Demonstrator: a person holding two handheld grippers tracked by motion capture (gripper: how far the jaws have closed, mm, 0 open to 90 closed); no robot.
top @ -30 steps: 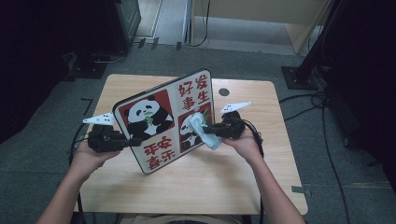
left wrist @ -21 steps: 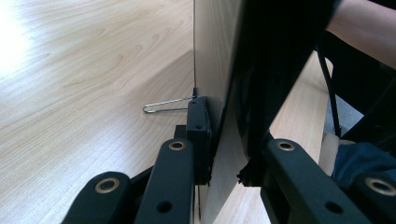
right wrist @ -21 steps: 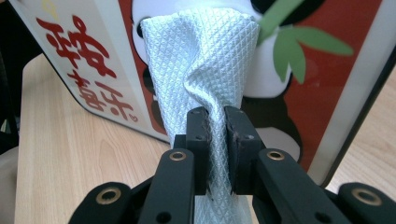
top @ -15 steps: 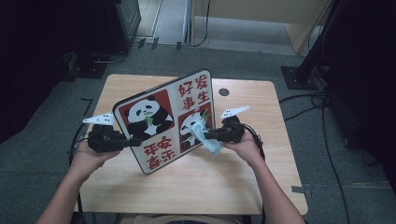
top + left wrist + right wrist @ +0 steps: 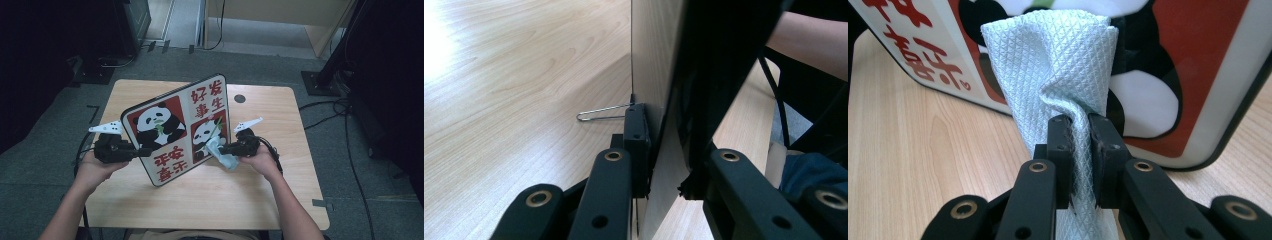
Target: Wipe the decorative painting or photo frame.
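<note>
Two forearms in from the near edge, wrists level above the worktop (image 5: pixel 210 200). Left gripper (image 5: pixel 137 151) clamped on the left edge of the panda board (image 5: pixel 175 131), jaws closed on its rim. Right gripper (image 5: pixel 223 148) pinching a pale blue cloth (image 5: pixel 1058 65), jaws tight on its folds, cloth against the board's lower right picture. Board propped upright mid-worktop, tilted back.

Both tongs, left tongs (image 5: pixel 142 151) and right tongs (image 5: pixel 221 148), are black with brass-ringed rivets, white three-cornered top plates and trailing black cables; forearms bare.
</note>
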